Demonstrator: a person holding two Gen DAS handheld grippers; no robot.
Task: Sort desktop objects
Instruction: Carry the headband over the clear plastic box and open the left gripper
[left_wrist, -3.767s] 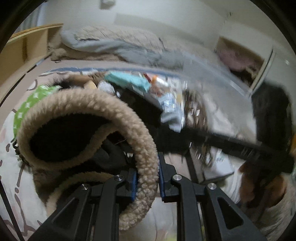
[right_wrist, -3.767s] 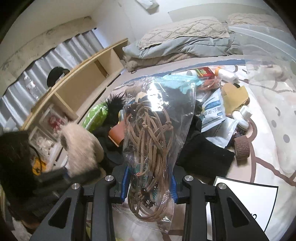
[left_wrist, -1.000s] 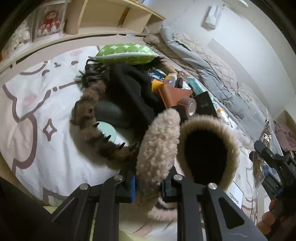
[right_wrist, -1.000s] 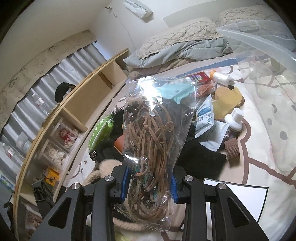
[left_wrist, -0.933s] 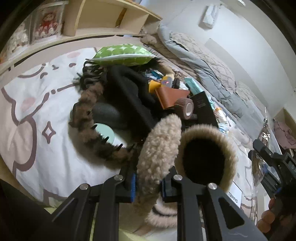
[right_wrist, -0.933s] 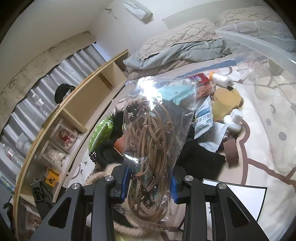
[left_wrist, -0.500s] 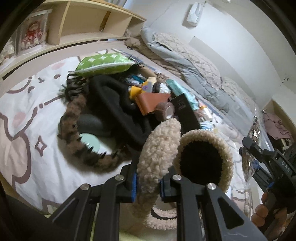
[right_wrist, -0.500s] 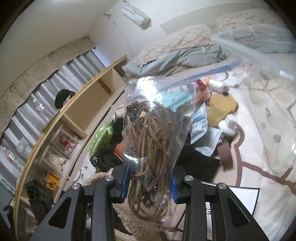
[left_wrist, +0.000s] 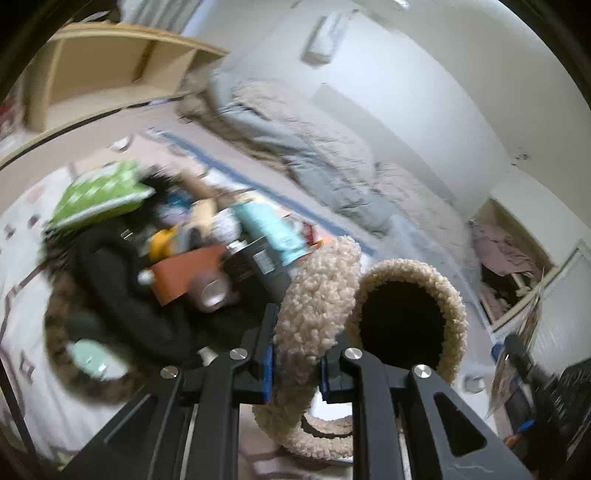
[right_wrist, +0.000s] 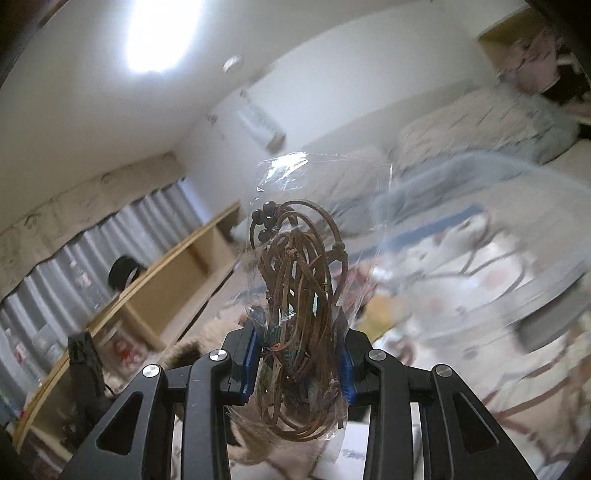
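Bedroom clutter covers a patterned white bedspread (left_wrist: 22, 325), with a wooden shelf unit (left_wrist: 99, 74) at eleven o'clock and grey bedding (left_wrist: 295, 147) toward one o'clock.

Left gripper (left_wrist: 295, 360) is clamped on the fleecy band of the beige earmuffs (left_wrist: 317, 295); the band's long axis runs from six o'clock up toward one o'clock, and one dark-centred ear pad (left_wrist: 402, 317) faces the camera just right of it. Beyond lie an orange-brown case (left_wrist: 181, 273), a teal tube (left_wrist: 269, 229) and a green checked cushion (left_wrist: 99, 192).

Right gripper (right_wrist: 299, 362) pinches a clear bag of brown leather cords (right_wrist: 299, 295), standing upright, long axis six to twelve o'clock, lifted above the bed.
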